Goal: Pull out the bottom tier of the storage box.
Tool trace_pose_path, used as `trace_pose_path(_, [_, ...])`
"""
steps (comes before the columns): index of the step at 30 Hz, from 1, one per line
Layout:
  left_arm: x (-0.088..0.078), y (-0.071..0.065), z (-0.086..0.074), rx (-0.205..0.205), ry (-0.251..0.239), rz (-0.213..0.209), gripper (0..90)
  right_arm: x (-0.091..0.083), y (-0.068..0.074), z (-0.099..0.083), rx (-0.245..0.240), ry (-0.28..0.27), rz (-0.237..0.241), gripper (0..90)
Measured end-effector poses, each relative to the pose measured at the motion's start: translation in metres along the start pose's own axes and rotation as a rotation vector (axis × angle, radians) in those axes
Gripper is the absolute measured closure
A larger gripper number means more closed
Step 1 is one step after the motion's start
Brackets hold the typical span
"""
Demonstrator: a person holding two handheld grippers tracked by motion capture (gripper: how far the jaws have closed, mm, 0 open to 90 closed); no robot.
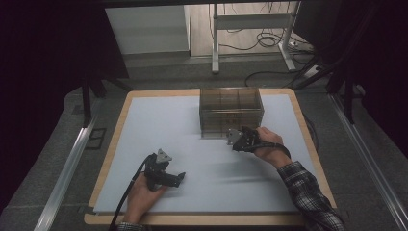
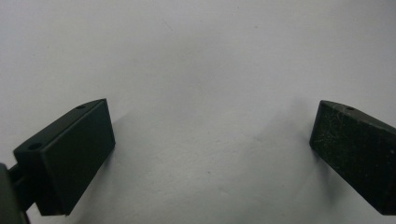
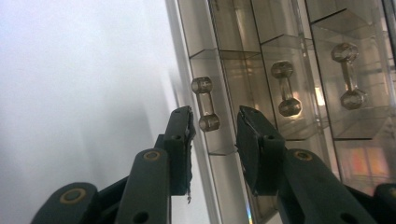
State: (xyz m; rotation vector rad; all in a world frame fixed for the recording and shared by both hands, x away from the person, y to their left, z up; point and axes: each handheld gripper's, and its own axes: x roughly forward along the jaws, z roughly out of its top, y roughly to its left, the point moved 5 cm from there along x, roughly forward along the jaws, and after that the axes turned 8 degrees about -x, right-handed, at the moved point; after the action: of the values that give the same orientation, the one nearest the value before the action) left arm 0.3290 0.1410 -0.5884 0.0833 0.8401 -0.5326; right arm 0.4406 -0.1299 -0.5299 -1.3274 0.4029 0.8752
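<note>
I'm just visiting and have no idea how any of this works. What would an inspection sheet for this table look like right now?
Surface: pale sheet on a wood-edged table, bare near the person.
Job's things: clear brown drawer box at the far middle; three dumbbell-shaped drawer handles, the nearest handle just beyond the right gripper's tips.
Clutter: nothing seen.
Grippers: left gripper open, low over the bare sheet, holding nothing; right gripper partly open in front of the box, jaws either side of the handle, pads not touching it.
Cables: black cable trailing from the left gripper; loose cables on the floor beyond.
Surroundings: grey carpet, white metal frame behind, dark edges.
</note>
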Motion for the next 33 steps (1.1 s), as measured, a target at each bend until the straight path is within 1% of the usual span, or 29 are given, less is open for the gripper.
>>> trace_pose_path(2, [0.000,0.000,0.000,-0.001,0.000,0.000,0.0,-0.001,-0.002,-0.001,0.004,-0.006,0.009,65.3])
trace_pose_path(3, [0.000,0.000,0.000,-0.003,0.000,-0.001,0.0,-0.001,-0.005,-0.002,0.025,-0.020,0.045,65.3])
trace_pose_path(4, [0.000,0.000,0.000,-0.003,0.000,-0.001,0.0,-0.002,-0.006,-0.003,0.035,-0.027,0.062,65.3])
trace_pose_path(5, [0.000,0.000,0.000,-0.003,0.000,-0.001,0.0,-0.002,-0.006,-0.003,0.035,-0.027,0.062,65.3])
trace_pose_path(6, [0.000,0.000,0.000,-0.003,0.000,-0.001,0.0,-0.002,-0.008,-0.004,0.039,-0.033,0.081,65.3])
trace_pose_path(7, [0.000,0.000,0.000,-0.003,0.000,-0.001,0.0,-0.003,-0.011,-0.007,0.059,-0.039,0.108,64.8])
trace_pose_path(10, [0.000,0.000,0.000,-0.003,0.000,-0.001,0.0,-0.004,-0.017,-0.011,0.102,-0.063,0.153,64.4])
trace_pose_path(12, [0.000,0.000,0.000,-0.003,0.000,-0.001,0.0,-0.004,-0.020,-0.014,0.123,-0.081,0.187,64.1])
trace_pose_path(13, [0.000,0.000,0.000,-0.003,0.000,-0.001,0.0,-0.004,-0.020,-0.014,0.123,-0.081,0.187,64.1])
trace_pose_path(14, [0.000,0.000,0.000,-0.002,0.000,-0.001,0.0,-0.004,-0.024,-0.018,0.137,-0.082,0.205,64.1])
trace_pose_path(16, [0.000,0.000,0.000,-0.002,0.000,-0.001,0.0,-0.004,-0.027,-0.021,0.145,-0.086,0.229,64.1])
trace_pose_path(17, [0.000,0.000,0.000,-0.002,0.000,-0.001,0.0,-0.004,-0.027,-0.021,0.145,-0.086,0.229,64.1])
trace_pose_path(18, [0.000,0.000,0.000,-0.003,0.000,-0.001,0.0,-0.003,-0.031,-0.025,0.152,-0.083,0.251,64.1])
trace_pose_path(19, [0.000,0.000,0.000,-0.003,0.000,-0.001,0.0,-0.002,-0.033,-0.028,0.158,-0.082,0.261,64.1])
trace_pose_path(20, [0.000,0.000,0.000,-0.003,0.000,-0.001,0.0,-0.001,-0.034,-0.030,0.159,-0.083,0.277,64.1])
trace_pose_path(21, [0.000,0.000,0.000,-0.003,0.000,-0.001,0.0,-0.001,-0.034,-0.030,0.159,-0.083,0.277,64.1])
trace_pose_path(23, [0.000,0.000,0.000,-0.003,0.000,-0.001,0.0,0.003,-0.038,-0.037,0.165,-0.079,0.322,64.1])
trace_pose_path(25, [0.000,0.000,0.000,-0.003,0.000,-0.001,0.0,0.004,-0.039,-0.039,0.165,-0.076,0.326,64.3])
trace_pose_path(28, [0.000,0.000,0.000,-0.003,0.000,-0.001,0.0,0.009,-0.043,-0.045,0.155,-0.073,0.357,66.9])
trace_pose_path(29, [0.000,0.000,0.000,-0.004,0.000,-0.001,0.0,0.013,-0.044,-0.048,0.147,-0.069,0.385,69.2])
trace_pose_path(30, [0.000,0.000,0.000,-0.004,0.000,-0.001,0.0,0.014,-0.045,-0.049,0.141,-0.069,0.395,69.9])
trace_pose_path(31, [0.000,0.000,0.000,-0.003,0.000,-0.001,0.0,0.014,-0.045,-0.049,0.141,-0.069,0.395,69.9])
trace_pose_path(32, [0.000,0.000,0.000,-0.004,0.000,-0.001,0.0,0.018,-0.046,-0.052,0.129,-0.061,0.427,71.7])
trace_pose_path(33, [0.000,0.000,0.000,-0.003,0.000,-0.001,0.0,0.018,-0.046,-0.052,0.129,-0.061,0.427,71.7])
